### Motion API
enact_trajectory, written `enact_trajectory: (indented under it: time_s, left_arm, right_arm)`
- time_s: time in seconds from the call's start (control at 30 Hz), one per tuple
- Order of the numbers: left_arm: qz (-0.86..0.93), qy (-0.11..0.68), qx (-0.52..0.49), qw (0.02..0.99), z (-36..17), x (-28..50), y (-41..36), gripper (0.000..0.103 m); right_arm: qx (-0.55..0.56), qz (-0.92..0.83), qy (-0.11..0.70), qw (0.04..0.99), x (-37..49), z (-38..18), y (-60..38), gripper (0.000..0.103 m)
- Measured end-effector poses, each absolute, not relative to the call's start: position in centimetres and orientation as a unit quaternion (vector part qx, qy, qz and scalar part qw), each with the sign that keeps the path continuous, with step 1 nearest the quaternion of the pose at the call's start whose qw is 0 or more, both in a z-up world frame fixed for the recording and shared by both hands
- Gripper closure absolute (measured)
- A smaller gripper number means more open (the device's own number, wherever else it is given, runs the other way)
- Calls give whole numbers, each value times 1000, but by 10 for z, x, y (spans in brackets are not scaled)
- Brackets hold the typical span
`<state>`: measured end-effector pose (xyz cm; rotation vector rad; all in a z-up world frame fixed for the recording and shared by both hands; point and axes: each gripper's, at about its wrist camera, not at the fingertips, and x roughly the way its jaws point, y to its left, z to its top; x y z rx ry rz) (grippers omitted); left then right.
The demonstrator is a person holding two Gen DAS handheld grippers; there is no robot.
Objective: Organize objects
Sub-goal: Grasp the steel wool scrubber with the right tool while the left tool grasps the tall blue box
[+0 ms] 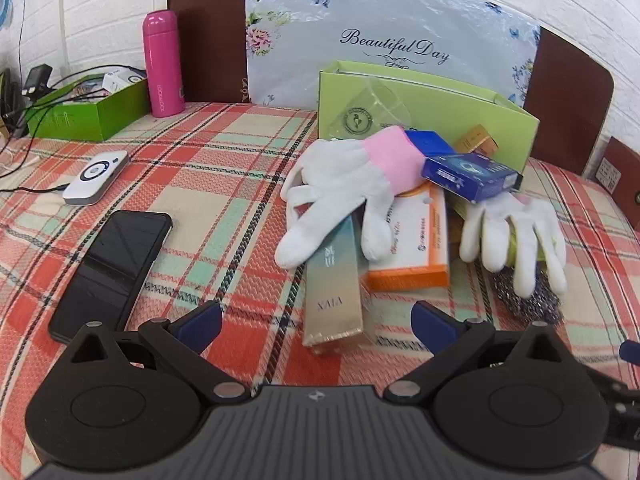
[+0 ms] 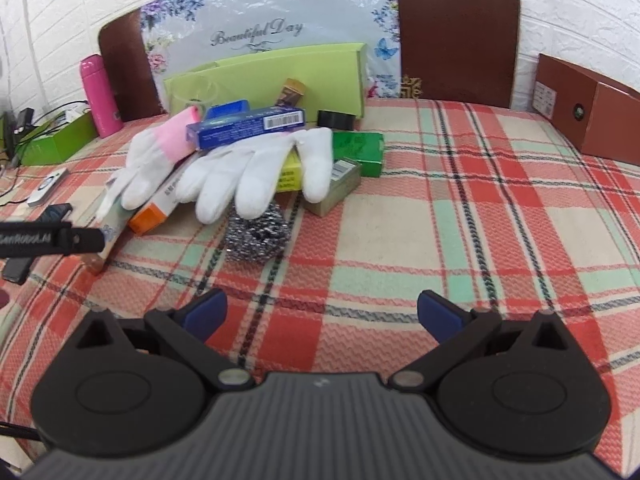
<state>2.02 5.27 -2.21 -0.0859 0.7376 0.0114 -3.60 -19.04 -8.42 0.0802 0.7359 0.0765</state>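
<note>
Two grippers hover wide open over the plaid tablecloth (image 2: 440, 216), gripping nothing.
Left gripper (image 1: 316, 326) faces the tall VIVA box (image 1: 334, 292) at centre frame; right gripper (image 2: 322, 316) looks at the steel scourer (image 2: 256, 234), tucked under a white glove (image 2: 256, 172) in the upper-centre pile.

**Background stuff on the plaid cloth**

Pink flask (image 1: 163, 63) upright beside dark green box (image 1: 90, 109) w/ cables. White device (image 1: 96, 177) near black phone (image 1: 112, 270), both flat. Brown box (image 2: 588, 110) at far right edge. Floral board (image 1: 384, 36) against headboard.
</note>
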Motion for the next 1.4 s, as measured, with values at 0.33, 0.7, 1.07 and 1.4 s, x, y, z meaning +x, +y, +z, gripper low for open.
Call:
enact_trajectory:
  time_s: [0.33,0.7,1.07,1.4]
  left_arm:
    - [-5,400,-75,914,-48,58,64,9]
    - [-169,419,-19,892,-38,0,62,50]
    - [-139,420,-45,896,-41,37,51,37]
    - [-140,412,-56,899,-39,32,58,58]
  right_arm:
    - [1,100,317,943,-2,-87,-165,12]
    - [16,148,359,921,-20,-95,-197,68]
    - [24,146,354,924,-33,-96,-199,51]
    - [-18,150,356,922,-28,-103,-187,67]
